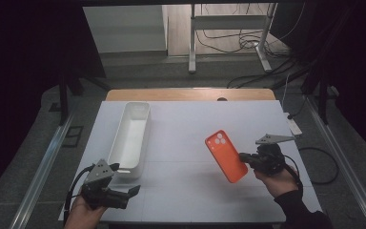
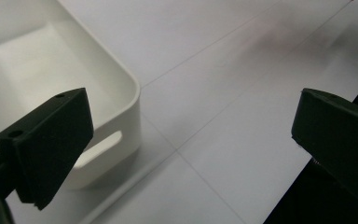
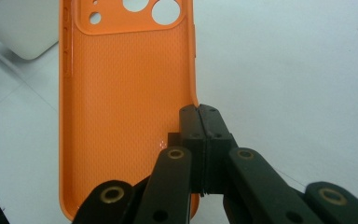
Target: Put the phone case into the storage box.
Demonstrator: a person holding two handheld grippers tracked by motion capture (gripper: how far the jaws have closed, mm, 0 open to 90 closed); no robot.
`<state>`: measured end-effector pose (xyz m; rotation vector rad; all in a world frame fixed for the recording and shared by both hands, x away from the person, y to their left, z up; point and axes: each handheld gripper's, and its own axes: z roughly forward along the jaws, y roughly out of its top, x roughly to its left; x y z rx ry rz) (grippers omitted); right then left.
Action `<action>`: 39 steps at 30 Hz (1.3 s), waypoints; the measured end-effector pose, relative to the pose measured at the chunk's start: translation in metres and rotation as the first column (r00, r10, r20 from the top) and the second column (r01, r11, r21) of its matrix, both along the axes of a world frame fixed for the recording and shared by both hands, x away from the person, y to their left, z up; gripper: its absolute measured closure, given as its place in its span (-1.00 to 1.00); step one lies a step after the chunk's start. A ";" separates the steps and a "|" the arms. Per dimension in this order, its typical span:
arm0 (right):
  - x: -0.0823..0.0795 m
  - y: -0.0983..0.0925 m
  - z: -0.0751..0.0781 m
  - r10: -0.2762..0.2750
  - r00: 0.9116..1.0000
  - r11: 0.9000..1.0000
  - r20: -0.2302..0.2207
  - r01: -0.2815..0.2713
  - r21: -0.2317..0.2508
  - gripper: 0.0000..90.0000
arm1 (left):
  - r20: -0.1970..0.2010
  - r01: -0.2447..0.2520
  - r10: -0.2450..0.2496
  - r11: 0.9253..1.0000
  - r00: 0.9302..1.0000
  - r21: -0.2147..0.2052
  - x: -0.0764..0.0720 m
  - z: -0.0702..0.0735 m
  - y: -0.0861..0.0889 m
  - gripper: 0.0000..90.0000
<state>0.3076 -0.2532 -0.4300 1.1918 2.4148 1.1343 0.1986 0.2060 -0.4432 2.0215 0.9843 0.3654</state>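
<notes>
Clamping the long edge of an orange phone case (image 3: 121,93), the right gripper (image 3: 199,116) has its jaws pressed tight together on the case's thin wall, and in the high view the case (image 1: 225,155) hangs tilted just above the white desk (image 1: 181,143), right of centre, with its camera cut-outs at the far end. The left gripper (image 1: 132,191) sits at the near left corner of the desk, its jaws spread wide with nothing between them. It is just beside the near end of a long white bin (image 2: 51,84), whose handle slot faces it.
</notes>
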 end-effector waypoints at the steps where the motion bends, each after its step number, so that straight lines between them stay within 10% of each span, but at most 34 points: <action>1: 0.000 0.000 0.000 -0.002 1.000 1.000 0.000 0.002 0.002 0.97 | 0.001 0.005 -0.005 1.000 1.000 0.003 0.001 0.000 -0.001 -1.00; 39: -0.003 0.018 0.004 0.027 0.999 0.999 0.019 -0.028 0.035 0.97 | -0.033 0.101 -0.101 0.995 0.994 -0.026 0.041 0.009 -0.050 -1.00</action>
